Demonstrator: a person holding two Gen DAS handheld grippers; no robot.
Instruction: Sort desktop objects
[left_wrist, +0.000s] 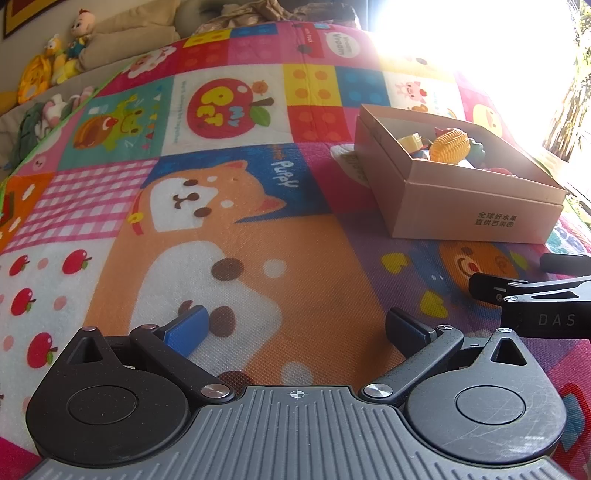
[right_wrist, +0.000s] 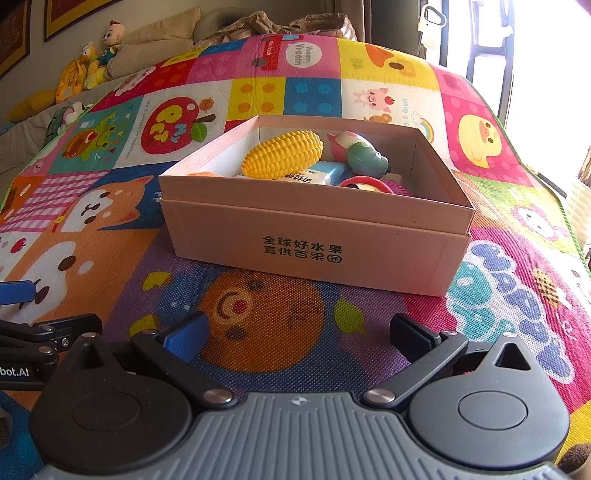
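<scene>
Right wrist view puts the cardboard box (right_wrist: 317, 236) straight ahead of the right gripper (right_wrist: 299, 334), whose fingers are spread wide with nothing between them; the toy corn (right_wrist: 282, 155) lies inside with its long axis running across the fingers. From the left gripper (left_wrist: 295, 326), also spread and empty, the box sits ahead and off to the right, so the right hand is nearer. Only the right view shows the box contents clearly; no loose object shows on the play mat (left_wrist: 258, 229), so sorting looks near done.
</scene>
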